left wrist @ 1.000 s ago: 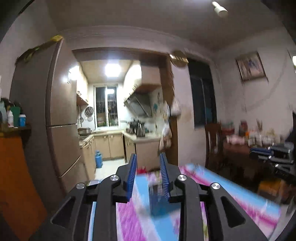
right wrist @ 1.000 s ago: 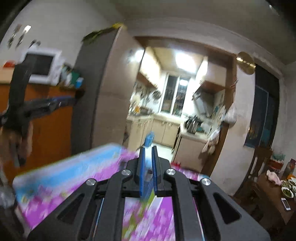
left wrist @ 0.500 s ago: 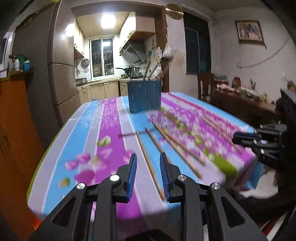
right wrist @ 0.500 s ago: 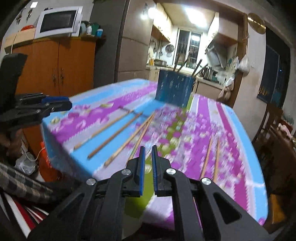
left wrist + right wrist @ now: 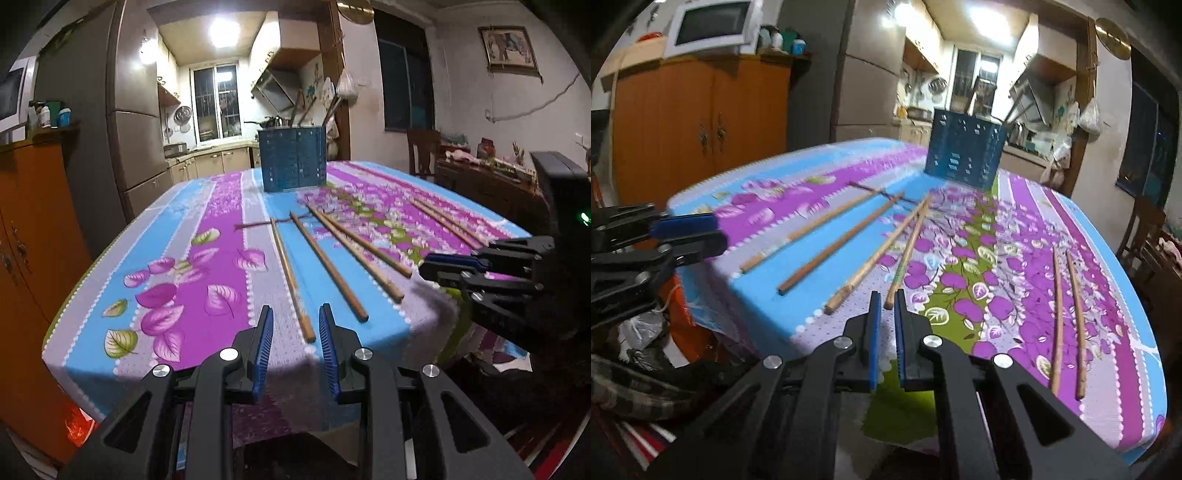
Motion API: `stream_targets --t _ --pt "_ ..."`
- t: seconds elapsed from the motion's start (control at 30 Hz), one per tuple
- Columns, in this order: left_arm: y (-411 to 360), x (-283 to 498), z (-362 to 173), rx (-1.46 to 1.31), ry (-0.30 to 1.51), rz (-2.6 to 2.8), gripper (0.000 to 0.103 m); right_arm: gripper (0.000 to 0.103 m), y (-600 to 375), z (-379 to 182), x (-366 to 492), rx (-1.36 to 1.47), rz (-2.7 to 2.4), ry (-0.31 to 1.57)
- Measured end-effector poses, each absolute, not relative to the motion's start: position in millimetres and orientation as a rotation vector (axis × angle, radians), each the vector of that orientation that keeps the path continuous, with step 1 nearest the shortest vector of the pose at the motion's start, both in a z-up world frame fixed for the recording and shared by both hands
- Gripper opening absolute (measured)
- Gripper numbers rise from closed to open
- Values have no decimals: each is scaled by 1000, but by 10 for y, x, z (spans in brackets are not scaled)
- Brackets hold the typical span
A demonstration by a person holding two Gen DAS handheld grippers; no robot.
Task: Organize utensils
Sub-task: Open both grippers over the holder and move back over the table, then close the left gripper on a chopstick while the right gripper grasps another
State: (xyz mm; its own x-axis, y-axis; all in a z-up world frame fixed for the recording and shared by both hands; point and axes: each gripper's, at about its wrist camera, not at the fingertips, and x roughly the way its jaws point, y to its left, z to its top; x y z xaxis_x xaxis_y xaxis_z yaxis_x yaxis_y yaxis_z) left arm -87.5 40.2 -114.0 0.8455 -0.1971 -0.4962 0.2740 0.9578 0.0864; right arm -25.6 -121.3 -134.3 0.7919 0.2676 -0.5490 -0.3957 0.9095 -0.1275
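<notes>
Dropped from facing the kitchen to the floral-clothed worktop (image 5: 207, 266).
Left gripper (image 5: 295, 314) jaws apart, empty, straddling nearest brown wooden chopstick's (image 5: 291, 280) end; right gripper (image 5: 886, 301) jaws opening, empty, just short of another chopstick tip (image 5: 889, 303).

A table with a purple, blue and green flowered tablecloth (image 5: 207, 258) carries a blue perforated plastic holder (image 5: 292, 158); six brown wooden chopsticks (image 5: 327, 264) lie before the holder.

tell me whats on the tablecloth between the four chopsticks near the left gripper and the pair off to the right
Nothing: in the right wrist view, only bare flowered tablecloth lies between the group of four chopsticks and the pair.
</notes>
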Motion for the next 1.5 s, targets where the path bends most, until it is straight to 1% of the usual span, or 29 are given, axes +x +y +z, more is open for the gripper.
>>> stream_targets --t 0.03,0.1,0.13,0.23,0.33,0.37,0.4,0.5,0.6,1.03,1.07,1.1,1.13,1.17,1.37,1.5 --pt "395 -874 -1156 162 507 -252 27 10 -1205 -1350 -242 -244 351 549" --pt "383 -879 -1179 171 508 -256 27 28 -1195 -1359 -209 -237 342 547" --pt "387 -885 -1186 169 506 -254 27 30 -1214 -1360 -206 -226 339 544" --pt "424 -879 -1200 154 500 -244 27 29 -1226 -1366 -169 -209 326 550" --pt "431 -861 -1213 152 501 -251 27 28 -1239 -1401 -122 -187 309 553" --pt "427 -856 -1218 150 503 -256 27 26 -1233 -1412 -120 -183 307 550" --pt "419 -849 -1225 151 506 -262 27 20 -1222 -1418 -118 -183 302 545" --pt "401 -833 -1238 156 508 -266 27 10 -1197 -1444 -126 -163 294 539" --pt "387 -823 -1247 167 510 -265 27 5 -1207 -1442 -136 -141 291 540" --pt "291 -746 -1384 203 493 -249 27 4 -1288 -1429 -154 -109 297 546" --pt "299 -750 -1383 195 490 -245 24 4 -1291 -1430 -159 -109 298 546" --pt "300 -745 -1391 191 489 -242 19 4 -1295 -1431 -163 -109 299 545" --pt "308 -751 -1392 184 486 -241 17 4 -1304 -1434 -171 -109 299 544" --pt "304 -751 -1396 184 485 -244 10 4 -1312 -1437 -177 -106 298 544" --pt "339 -764 -1403 170 470 -225 8 4 -1351 -1428 -216 -93 294 534" --pt "393 -825 -1294 180 424 -194 8 4 -1413 -1349 -282 -89 289 507"
